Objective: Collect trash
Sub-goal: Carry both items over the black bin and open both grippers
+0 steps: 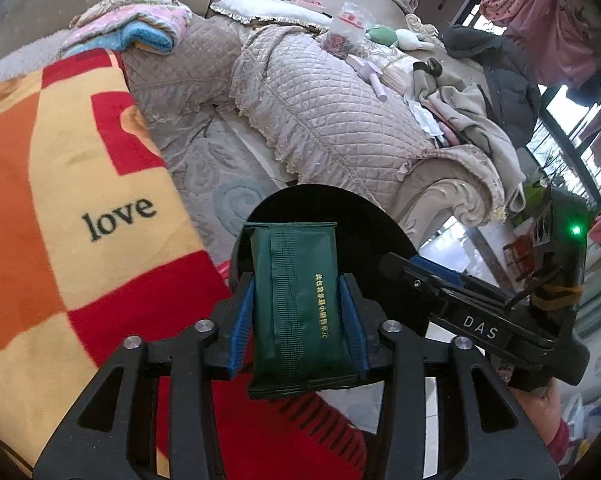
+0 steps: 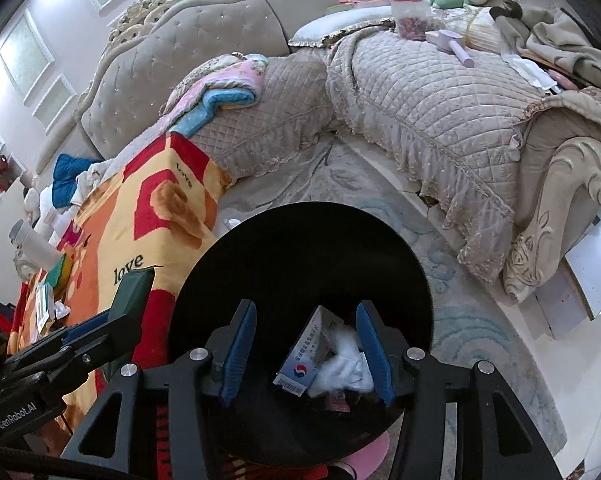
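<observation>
Left wrist view, items listed by size.

1. Sofa (image 1: 324,120): quilted beige covers, carved pale armrest; spans the upper frame from 10 to 3 o'clock. Clothing, a pillow and a clear bag are piled on its seat.
2. Blanket (image 1: 72,184): orange, yellow and red checks, the word "love" printed on it; fills the 9 o'clock side.
3. Rug (image 2: 452,312): pale grey with blue swirls, laid on the floor under the bin, seen at 4 o'clock in the right wrist view.
4. Bin (image 2: 300,248): black, round, open-topped; centre of the right wrist view, beside the blanket's edge. In the left wrist view only its rim shows behind the packet.
5. Right tool (image 2: 306,348): blue pads parted, nothing gripped; held over the bin's mouth. The carton and tissue are seen between the pads but lie lower, inside the bin.
6. Left tool (image 1: 298,318): blue pads set against both long edges of the green packet; whether the packet is pressed or just freed cannot be told.
7. Green packet (image 1: 296,308): dark green foil, gold lettering, upright between the left pads at 6 o'clock, at the bin's rim.
8. Carton (image 2: 306,354): small white box with a red-and-blue mark, tilted inside the bin.
9. Tissue (image 2: 346,360): crumpled white, touching the carton at its 3 o'clock side.
</observation>
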